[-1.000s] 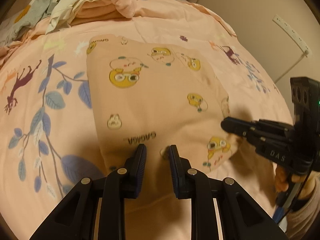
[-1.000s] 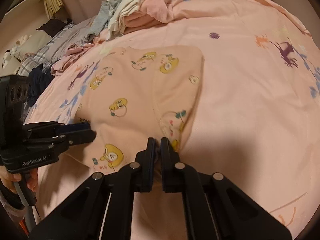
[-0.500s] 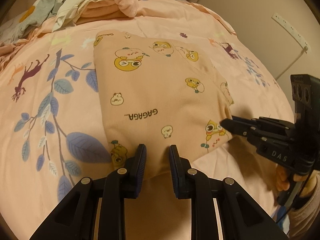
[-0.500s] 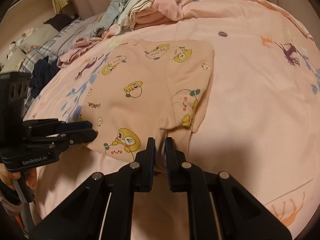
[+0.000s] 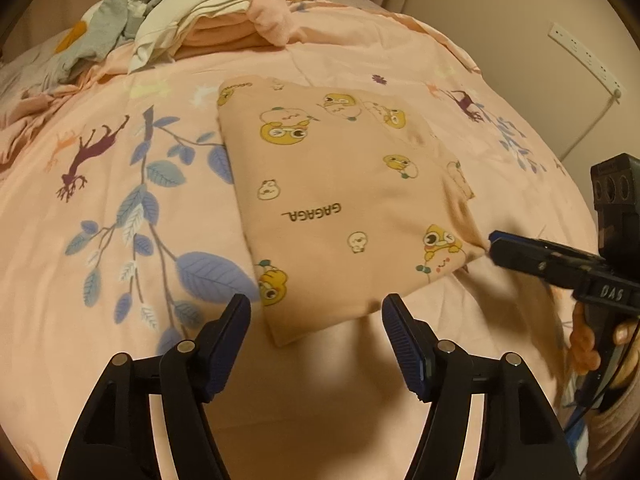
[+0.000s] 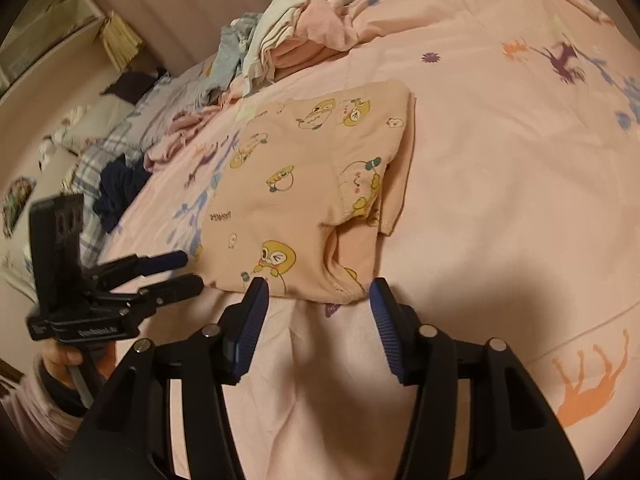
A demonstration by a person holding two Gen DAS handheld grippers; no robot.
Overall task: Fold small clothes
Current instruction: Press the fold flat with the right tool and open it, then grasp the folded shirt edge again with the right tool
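The peach cartoon-print garment (image 5: 344, 200) is lying folded into a compact rectangle on the pink bedspread (image 5: 100, 240), its near edge just ahead of both tools. The left gripper (image 5: 316, 326) is now standing with its jaws spread wide and nothing between them; a second ago those jaws were nearly closed on the garment's near hem, and they have just been opening, so the cloth is now lying released at about 12 o'clock from the fingertips. The right gripper (image 6: 318, 298) is showing the same change: its jaws, pinched shut on the hem corner a second ago, have just been opening and are now gaping with only bare bedspread and the hem's edge beyond them, the pads not pressing on anything. In the left wrist view that gripper is sitting at 3 o'clock, its tips just beside the garment's right corner. Compared with a second ago the garment is lying flatter and squarer. This release suggests the fold in hand is being finished, and the pile of unfolded clothes (image 5: 180, 12) at 11 o'clock is probably waiting next.
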